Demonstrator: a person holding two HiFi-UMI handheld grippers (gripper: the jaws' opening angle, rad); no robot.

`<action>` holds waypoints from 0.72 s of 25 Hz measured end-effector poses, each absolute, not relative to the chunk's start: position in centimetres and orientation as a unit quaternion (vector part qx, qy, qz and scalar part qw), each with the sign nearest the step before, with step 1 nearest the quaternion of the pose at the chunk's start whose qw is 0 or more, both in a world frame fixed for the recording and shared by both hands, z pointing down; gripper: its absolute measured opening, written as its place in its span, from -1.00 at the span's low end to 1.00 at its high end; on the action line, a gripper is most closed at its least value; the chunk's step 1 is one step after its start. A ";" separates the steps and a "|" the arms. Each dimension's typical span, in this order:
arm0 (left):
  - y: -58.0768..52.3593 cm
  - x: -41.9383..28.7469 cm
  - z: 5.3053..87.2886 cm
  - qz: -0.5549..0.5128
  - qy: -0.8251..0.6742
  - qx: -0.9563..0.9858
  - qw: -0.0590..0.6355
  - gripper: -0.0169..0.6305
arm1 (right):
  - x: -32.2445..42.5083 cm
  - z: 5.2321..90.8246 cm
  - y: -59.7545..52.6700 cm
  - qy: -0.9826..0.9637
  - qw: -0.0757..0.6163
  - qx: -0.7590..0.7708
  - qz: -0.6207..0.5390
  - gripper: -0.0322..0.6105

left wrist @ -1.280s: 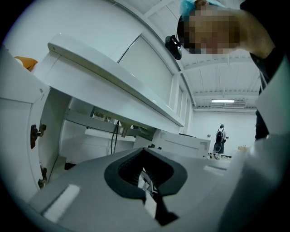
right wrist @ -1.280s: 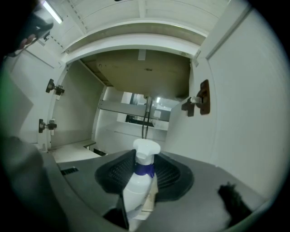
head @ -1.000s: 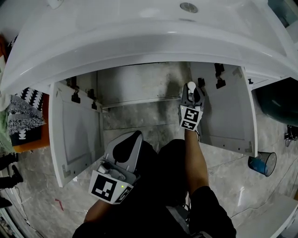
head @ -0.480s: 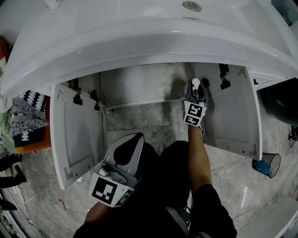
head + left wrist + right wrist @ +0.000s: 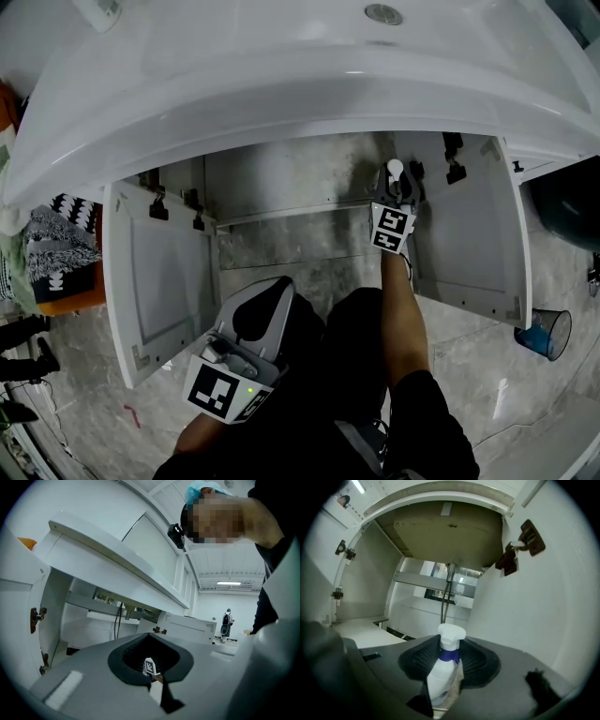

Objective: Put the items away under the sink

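The white sink [image 5: 281, 66] overhangs an open cabinet [image 5: 281, 187] with both doors swung out. My right gripper [image 5: 395, 184] reaches into the cabinet's right side, close to the right door [image 5: 469, 234]. It is shut on an upright white spray bottle [image 5: 395, 170]. In the right gripper view the bottle [image 5: 440, 677], with a white trigger cap and blue collar, stands between the jaws of the right gripper [image 5: 447, 670]. My left gripper [image 5: 270, 292] rests low over the person's lap, outside the cabinet. In the left gripper view the left gripper [image 5: 157, 679] is shut with nothing in it.
The left door [image 5: 159, 281] stands open beside the left gripper. A drain pipe [image 5: 449, 588] hangs at the cabinet's back, and hinges [image 5: 525, 538] sit on the right wall. On the marble floor are a blue cup [image 5: 544, 333] at right and patterned cloth [image 5: 56, 244] at left.
My right gripper has carried the spray bottle slightly further right and lower, toward the cabinet's right side. The left gripper has stayed where it was.
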State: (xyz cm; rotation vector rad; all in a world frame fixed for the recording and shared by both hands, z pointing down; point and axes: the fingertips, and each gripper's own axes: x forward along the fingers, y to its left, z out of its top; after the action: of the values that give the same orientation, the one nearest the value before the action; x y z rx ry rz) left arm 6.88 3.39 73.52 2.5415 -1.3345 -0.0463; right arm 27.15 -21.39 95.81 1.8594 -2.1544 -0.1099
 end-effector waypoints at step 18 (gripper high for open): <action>3.8 6.9 73.5 -0.024 -0.458 0.879 0.130 -0.93 | 27.1 96.2 -20.9 -0.749 0.134 0.649 -0.029 -0.40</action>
State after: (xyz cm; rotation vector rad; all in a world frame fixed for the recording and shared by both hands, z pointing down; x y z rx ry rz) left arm 6.86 3.83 73.47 2.5538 -1.3309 -0.0699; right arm 27.09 -20.93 96.15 1.8800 -2.1700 -0.0835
